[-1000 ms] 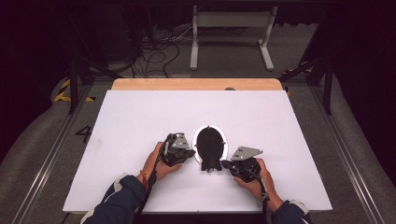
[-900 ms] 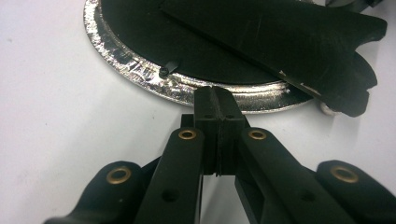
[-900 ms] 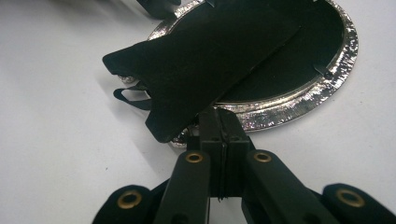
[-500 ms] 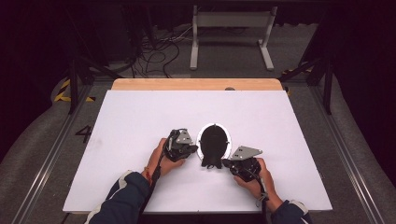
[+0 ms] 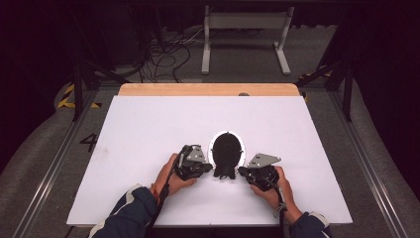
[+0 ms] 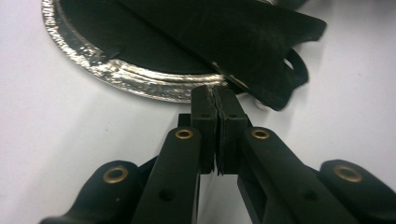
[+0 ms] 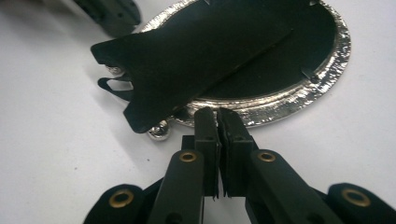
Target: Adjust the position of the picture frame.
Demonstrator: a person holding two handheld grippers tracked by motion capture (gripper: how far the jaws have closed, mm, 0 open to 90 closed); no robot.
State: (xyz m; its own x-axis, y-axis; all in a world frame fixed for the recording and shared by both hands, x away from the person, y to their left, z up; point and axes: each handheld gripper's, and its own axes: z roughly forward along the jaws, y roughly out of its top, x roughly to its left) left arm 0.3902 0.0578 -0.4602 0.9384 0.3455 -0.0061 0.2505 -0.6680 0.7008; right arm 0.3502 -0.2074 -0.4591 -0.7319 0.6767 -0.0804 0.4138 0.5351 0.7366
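Observation:
An oval, silver-rimmed black piece (image 5: 227,151) lies on the white table (image 5: 148,124), a black flap (image 6: 243,37) folded across it. Thin black loops (image 6: 296,70) and a small silver ball (image 7: 159,132) sit at its near end. My left gripper (image 5: 205,167) is at its left side, jaws shut, the tips (image 6: 215,95) touching the silver rim (image 6: 140,77). My right gripper (image 5: 242,171) is at its right side, also shut, tips (image 7: 217,114) against the rim (image 7: 299,93). I see nothing held between either pair of jaws.
The white sheet covers a wooden table whose bare strip (image 5: 208,89) shows at the far edge. Beyond it are floor cables (image 5: 163,54) and a metal stand (image 5: 245,34). Rails run along both sides.
The left gripper has edged right and closed in on the oval piece, which shifted slightly right. The right gripper has hardly moved.

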